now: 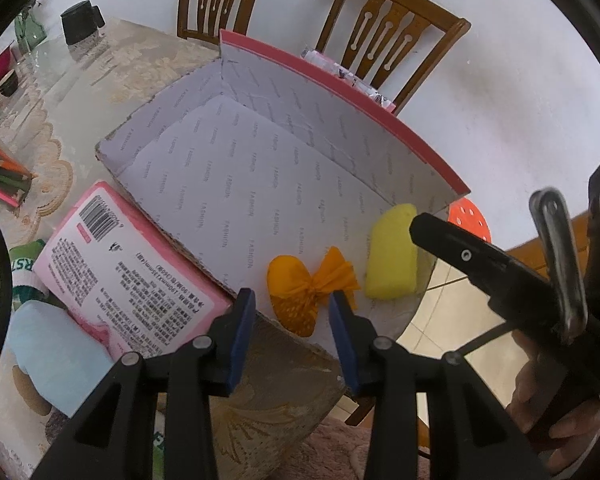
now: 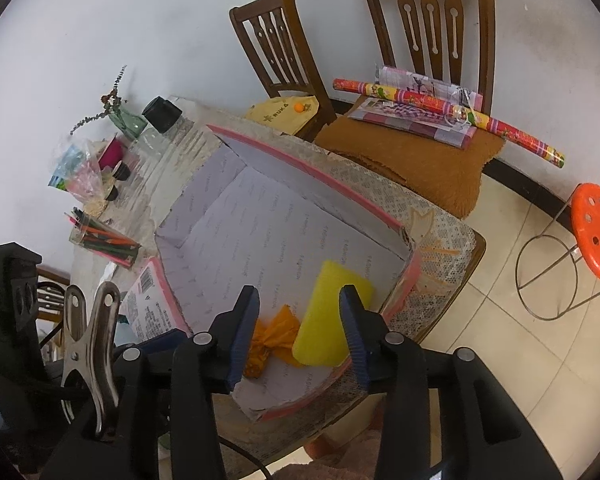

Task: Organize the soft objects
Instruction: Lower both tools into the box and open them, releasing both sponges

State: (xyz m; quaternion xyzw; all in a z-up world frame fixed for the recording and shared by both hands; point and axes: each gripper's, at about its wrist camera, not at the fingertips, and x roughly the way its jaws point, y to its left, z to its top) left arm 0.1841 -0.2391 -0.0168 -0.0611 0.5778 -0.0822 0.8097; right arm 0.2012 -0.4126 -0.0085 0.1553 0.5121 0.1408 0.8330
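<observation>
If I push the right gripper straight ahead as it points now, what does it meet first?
Most likely the yellow sponge, lying in the box between the open fingers of the right gripper. The orange bundle sits just left of that line; depth is uncertain.

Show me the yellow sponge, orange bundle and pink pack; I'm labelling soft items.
yellow sponge (image 2: 332, 316), right wrist view, middle of its top face.
orange bundle (image 1: 294, 294), left wrist view, rounded body.
pink pack (image 1: 128, 268), left wrist view, printed label.

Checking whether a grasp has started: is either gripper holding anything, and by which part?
Nothing is held. The left gripper and right gripper are open above the box, where the yellow sponge and orange bundle lie free.
</observation>
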